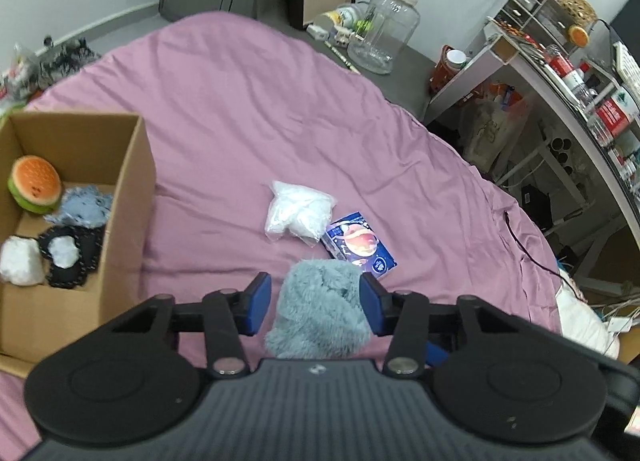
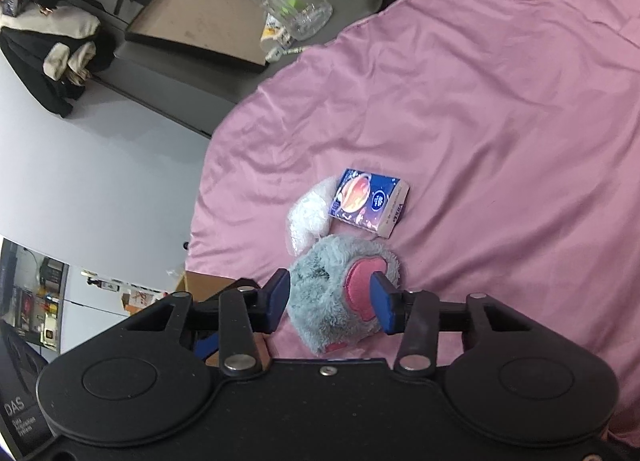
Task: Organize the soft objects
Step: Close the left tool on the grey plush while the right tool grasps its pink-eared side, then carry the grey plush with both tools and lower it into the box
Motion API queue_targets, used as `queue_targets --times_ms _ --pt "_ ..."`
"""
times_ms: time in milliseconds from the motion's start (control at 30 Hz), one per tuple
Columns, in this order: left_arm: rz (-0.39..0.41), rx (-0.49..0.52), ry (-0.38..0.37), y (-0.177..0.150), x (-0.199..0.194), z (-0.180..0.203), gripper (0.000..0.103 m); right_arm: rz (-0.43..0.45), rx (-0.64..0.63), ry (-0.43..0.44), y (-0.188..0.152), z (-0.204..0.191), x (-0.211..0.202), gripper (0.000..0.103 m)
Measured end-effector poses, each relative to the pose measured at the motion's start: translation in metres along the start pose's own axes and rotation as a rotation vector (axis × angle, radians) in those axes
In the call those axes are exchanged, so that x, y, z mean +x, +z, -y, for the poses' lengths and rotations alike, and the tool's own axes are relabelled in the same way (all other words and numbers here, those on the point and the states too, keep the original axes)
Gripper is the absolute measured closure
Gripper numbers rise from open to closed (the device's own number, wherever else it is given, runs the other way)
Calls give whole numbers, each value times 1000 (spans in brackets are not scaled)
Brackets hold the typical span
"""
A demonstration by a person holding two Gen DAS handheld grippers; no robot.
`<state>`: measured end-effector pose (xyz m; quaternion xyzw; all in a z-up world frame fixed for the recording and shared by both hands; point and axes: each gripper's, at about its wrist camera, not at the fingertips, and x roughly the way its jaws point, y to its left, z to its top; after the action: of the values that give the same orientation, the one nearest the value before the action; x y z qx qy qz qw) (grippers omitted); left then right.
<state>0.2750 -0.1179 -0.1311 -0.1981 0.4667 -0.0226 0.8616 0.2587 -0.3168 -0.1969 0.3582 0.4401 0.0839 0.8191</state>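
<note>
— Two grippers, one item between them?
— Yes. Left gripper and right gripper, each jaws partly closed with blue pads against the grey plush toy, which lies on the pink bedsheet.
— Neighbours?
— Blue tissue pack just beyond the toy; white plastic bag touching the pack.
— Container?
— Cardboard box at the sheet's left edge, holding a plush burger and other soft pieces.

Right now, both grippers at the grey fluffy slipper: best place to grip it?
Across its soft body, from above. The grey fluffy slipper lies flat on the pink sheet, pink sole turned sideways. The right gripper already straddles its width; the pile should compress, so pinch the mid-body.
</note>
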Motion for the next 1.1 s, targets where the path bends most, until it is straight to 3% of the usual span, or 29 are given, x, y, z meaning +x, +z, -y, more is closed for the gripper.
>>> queue_targets --times_ms 400,633,767,1100 --pt "-86 -36 -24 -3 45 -5 71 -42 47 -33 3 9 29 65" --pt "-112 -111 -15 -1 53 -16 80 -94 68 -59 -1 14 51 80" --pt "-104 -137 -27 -2 45 -17 90 -77 63 -67 -4 11 48 85" --pt "-58 -144 -46 -6 4 -14 92 -31 10 -16 -9 -3 15 87"
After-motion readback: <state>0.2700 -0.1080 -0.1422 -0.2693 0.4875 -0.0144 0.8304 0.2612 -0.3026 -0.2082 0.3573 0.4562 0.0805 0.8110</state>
